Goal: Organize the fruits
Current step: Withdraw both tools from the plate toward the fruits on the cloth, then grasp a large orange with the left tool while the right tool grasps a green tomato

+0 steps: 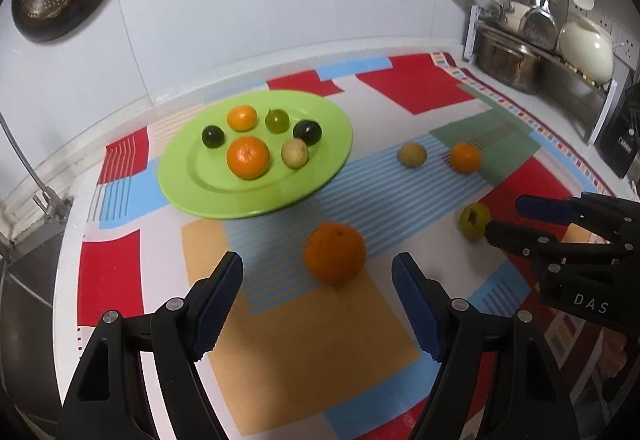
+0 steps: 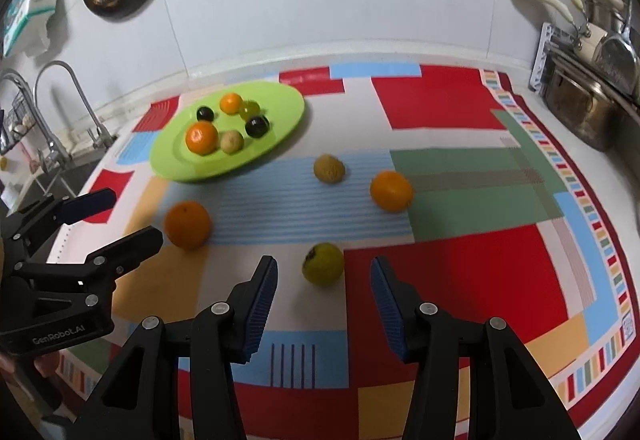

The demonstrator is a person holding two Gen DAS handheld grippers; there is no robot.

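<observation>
Plate (image 1: 256,200): sitting far left on the desk (image 2: 460,272), already carrying six fruits.
Left tool (image 1: 318,304): hanging open and empty, its jaws spread wide.
Big orange (image 1: 335,258): lying just ahead of the left tool, slightly right of centre; round, so no axis is mattering.
Green fruit (image 2: 323,264): sitting straight ahead between the right tool's fingers, stem end facing left.
Right tool (image 2: 324,304): gaping open, holding nothing, nearer this fruit.
Beyond: a brown fruit (image 2: 329,169) and small orange (image 2: 391,191) are waiting farther off; nothing is blocking either reach.
</observation>
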